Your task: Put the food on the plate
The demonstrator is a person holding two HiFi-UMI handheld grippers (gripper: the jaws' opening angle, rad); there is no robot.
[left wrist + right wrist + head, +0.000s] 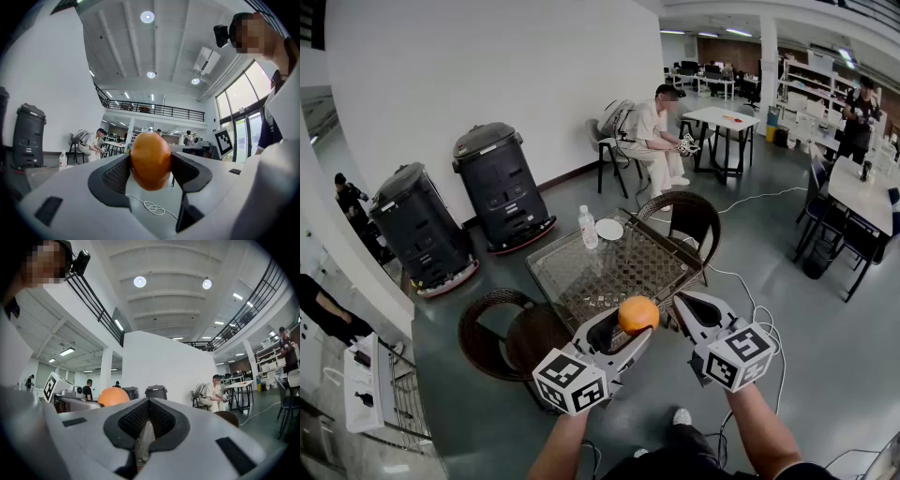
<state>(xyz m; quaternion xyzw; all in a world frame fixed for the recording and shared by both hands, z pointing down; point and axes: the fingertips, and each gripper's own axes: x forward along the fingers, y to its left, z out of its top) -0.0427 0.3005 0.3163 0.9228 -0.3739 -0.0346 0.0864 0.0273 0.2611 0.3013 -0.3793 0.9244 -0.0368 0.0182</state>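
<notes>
An orange (pixel 637 314) is held in the air in front of the near edge of the glass-topped wicker table (pixel 581 281), with my left gripper (pixel 630 326) shut on it. In the left gripper view the orange (pixel 150 159) fills the gap between the dark pads (pixel 115 176), which press on both its sides. My right gripper (pixel 682 306) hovers just to the right of it, shut and empty; its pads (pixel 159 420) meet in the right gripper view, where the orange (pixel 112 396) shows at the left. A small white plate (pixel 609 229) lies at the table's far edge.
A water bottle (pixel 588 227) stands beside the plate. Wicker chairs stand at the table's far right (pixel 692 216) and near left (pixel 502 328). Two black bins (pixel 502 183) are against the wall. A person (pixel 652 141) sits beyond. A white cable (pixel 741 281) runs over the floor.
</notes>
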